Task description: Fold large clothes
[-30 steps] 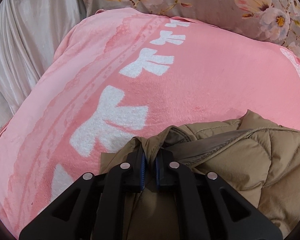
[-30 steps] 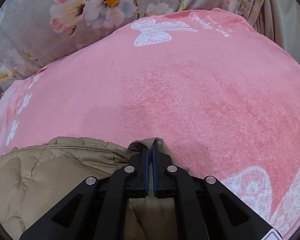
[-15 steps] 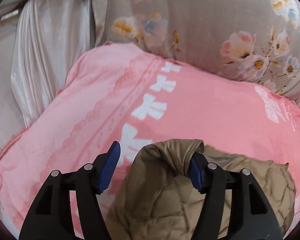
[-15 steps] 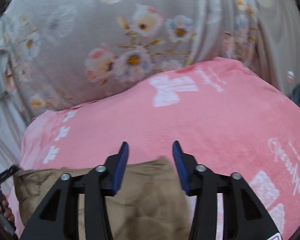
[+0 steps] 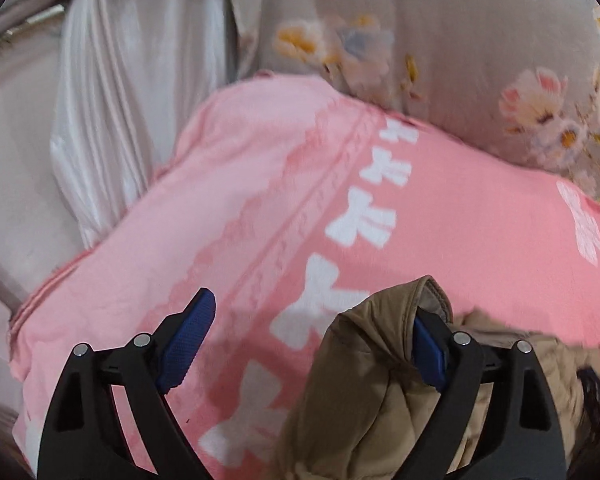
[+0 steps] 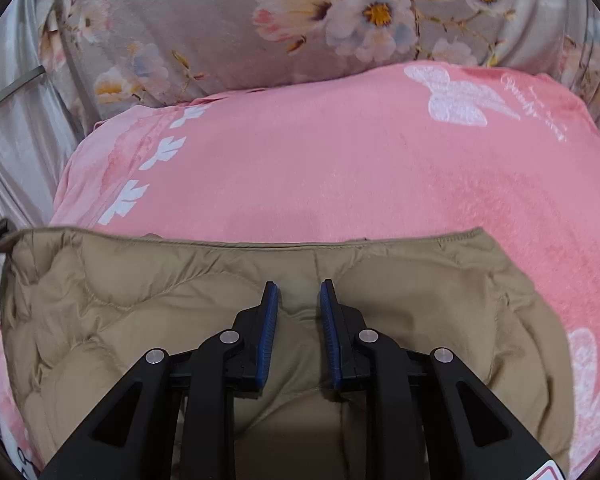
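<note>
A tan quilted puffer jacket [image 6: 148, 320] lies folded on a pink blanket [image 6: 340, 168], its straight top edge running across the right wrist view. My right gripper [image 6: 299, 304] is open and empty above the jacket's middle. In the left wrist view my left gripper [image 5: 312, 320] is wide open. A corner of the jacket [image 5: 380, 344] is draped against the inner side of its right finger [image 5: 428, 344]. The left finger [image 5: 188, 328] is over bare blanket [image 5: 260, 208].
A grey floral cushion [image 6: 300, 12] stands behind the blanket. White satin curtain fabric [image 5: 120, 80] and a metal rail [image 5: 44, 20] are at the far left. The blanket has white bow and butterfly prints [image 6: 456, 96].
Both grippers were shut on the jacket's edge one second ago and have opened. The jacket has dropped flat onto the blanket, and both grippers have pulled back from it.
</note>
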Motion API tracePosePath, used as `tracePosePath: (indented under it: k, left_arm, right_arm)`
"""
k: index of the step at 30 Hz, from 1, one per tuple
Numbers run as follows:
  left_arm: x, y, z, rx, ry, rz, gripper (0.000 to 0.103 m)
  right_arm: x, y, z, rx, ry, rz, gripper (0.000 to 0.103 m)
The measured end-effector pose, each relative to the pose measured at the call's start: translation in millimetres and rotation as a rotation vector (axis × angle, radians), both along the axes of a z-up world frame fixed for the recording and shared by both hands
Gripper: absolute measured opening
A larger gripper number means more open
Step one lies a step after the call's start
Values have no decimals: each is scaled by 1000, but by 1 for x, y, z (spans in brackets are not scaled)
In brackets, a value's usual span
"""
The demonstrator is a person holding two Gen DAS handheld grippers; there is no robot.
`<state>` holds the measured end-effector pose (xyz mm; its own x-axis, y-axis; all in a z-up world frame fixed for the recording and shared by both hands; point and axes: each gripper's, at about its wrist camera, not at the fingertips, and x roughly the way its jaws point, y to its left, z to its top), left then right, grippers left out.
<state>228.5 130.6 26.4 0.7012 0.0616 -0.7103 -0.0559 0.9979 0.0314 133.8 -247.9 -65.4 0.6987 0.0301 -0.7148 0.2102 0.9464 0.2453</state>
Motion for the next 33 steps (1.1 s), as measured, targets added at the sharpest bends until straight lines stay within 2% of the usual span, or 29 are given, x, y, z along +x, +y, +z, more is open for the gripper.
tracePosePath:
  k: [3, 6, 13, 15, 17, 18, 20, 22, 26, 29, 32, 33]
  left_arm:
    - [-10, 7, -14, -49, 75, -192, 87]
    - [-26, 19, -15, -71, 124, -316, 90]
    - [-67, 36, 20, -59, 140, -505, 92]
    - [-73, 42, 33, -42, 97, -509, 92]
    - [-72, 59, 51, -146, 37, -457, 98]
    - [-70, 74, 63, -284, 7, -413, 98]
    - [-68, 86, 76, -387, -33, -320, 98]
    - [-66, 79, 82, -337, -66, -254, 98]
    - [-70, 18, 78, -120, -159, -224, 98]
    - [-66, -53, 56, -32, -170, -296, 98]
    - [-56, -135, 15, 110, -177, -329, 98]
    - [-53, -151, 3, 135, -169, -332, 98]
  right_arm:
    - [2, -2, -6, -27, 4, 2, 18]
    - [2, -3, -9, -31, 0, 9, 17]
    - [2, 12, -7, -105, -17, 21, 17]
    - [1, 11, -6, -105, -17, 15, 17]
    - [-4, 7, -2, -110, -18, -27, 20]
    - [-8, 5, 2, -90, -32, -32, 21]
    - [-16, 0, 11, -54, -54, -50, 21]
    - [-21, 1, 21, -66, -63, -61, 21]
    - [-24, 10, 37, -94, -65, -68, 21]
    - [-16, 24, 41, -108, -60, -60, 21]
    - [-2, 39, 38, -136, -52, -40, 21]
    - [2, 41, 35, -139, -45, -35, 21]
